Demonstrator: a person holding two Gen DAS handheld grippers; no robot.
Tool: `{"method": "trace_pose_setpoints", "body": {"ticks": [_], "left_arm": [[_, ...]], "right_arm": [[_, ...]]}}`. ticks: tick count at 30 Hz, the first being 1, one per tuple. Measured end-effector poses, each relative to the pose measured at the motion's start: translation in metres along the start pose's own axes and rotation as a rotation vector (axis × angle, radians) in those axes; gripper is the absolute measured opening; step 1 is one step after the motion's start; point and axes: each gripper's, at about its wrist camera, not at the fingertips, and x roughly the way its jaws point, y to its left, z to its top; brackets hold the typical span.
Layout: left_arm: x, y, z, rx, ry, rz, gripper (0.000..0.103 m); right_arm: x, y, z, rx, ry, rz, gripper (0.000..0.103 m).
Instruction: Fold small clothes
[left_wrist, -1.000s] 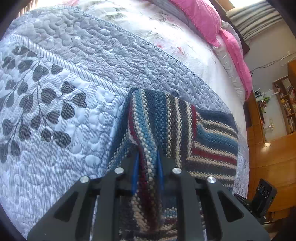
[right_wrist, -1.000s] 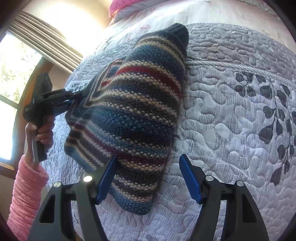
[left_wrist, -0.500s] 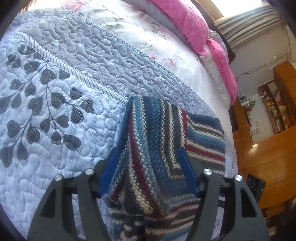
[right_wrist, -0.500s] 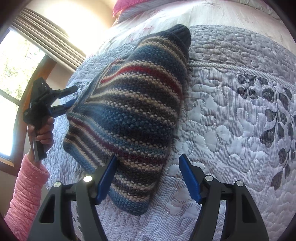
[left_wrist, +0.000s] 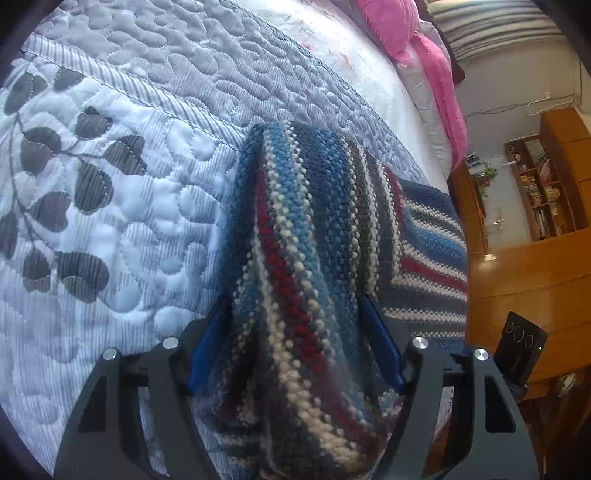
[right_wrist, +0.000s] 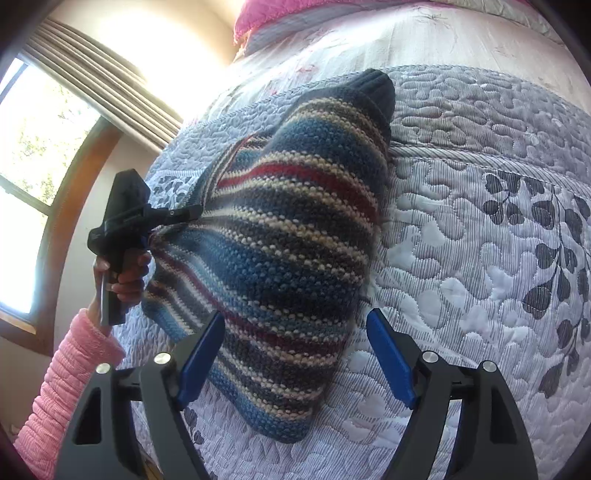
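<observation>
Lying on one grey leaf-print quilted bed (right_wrist: 480, 229), one blue-red-cream striped knit garment (right_wrist: 295, 236); left gripper (left_wrist: 295, 332) jaws apart around it; right gripper (right_wrist: 295, 354) jaws apart; only right view shows one pink sleeve (right_wrist: 62, 391).

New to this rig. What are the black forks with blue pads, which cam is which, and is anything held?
No robot arm here: a person holds a hand-held gripper in each hand, each carrying a fisheye camera looking along its jaws. The left wrist view shows the left gripper, jaws open, straddling a bunched part of the striped knit garment. The right wrist view shows the right gripper, jaws open, nothing held, and the person's hand holding the left gripper. The garment lies on a quilted bedspread.
</observation>
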Motion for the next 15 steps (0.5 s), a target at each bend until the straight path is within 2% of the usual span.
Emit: {"method": "trace_pose_setpoints", "body": {"ticks": [2,4,7,10,12,14,15], "left_arm": [[0.007,0.000,0.002,0.014,0.020,-0.036,0.076],[0.011,-0.006,0.000,0.065,0.038,-0.049,0.077],[0.016,-0.011,-0.004,0.139,0.057,-0.076,0.083],[0.027,-0.010,-0.003,0.133,0.064,-0.109,0.097],[0.035,-0.018,-0.004,0.161,0.072,-0.085,0.099],[0.042,-0.027,-0.007,0.184,0.077,-0.054,0.099],[0.043,-0.028,-0.008,0.184,0.077,-0.061,0.099]], "right_arm": [[0.002,-0.005,0.006,0.031,-0.009,0.033,0.083],[0.008,-0.013,0.014,0.071,-0.009,0.083,0.088],[0.021,-0.020,0.023,0.115,0.002,0.126,0.089],[0.040,-0.024,0.032,0.152,0.016,0.150,0.095],[0.055,-0.026,0.035,0.181,0.027,0.192,0.096],[0.067,-0.027,0.036,0.201,0.030,0.212,0.094],[0.069,-0.025,0.036,0.195,0.023,0.201,0.091]]}}
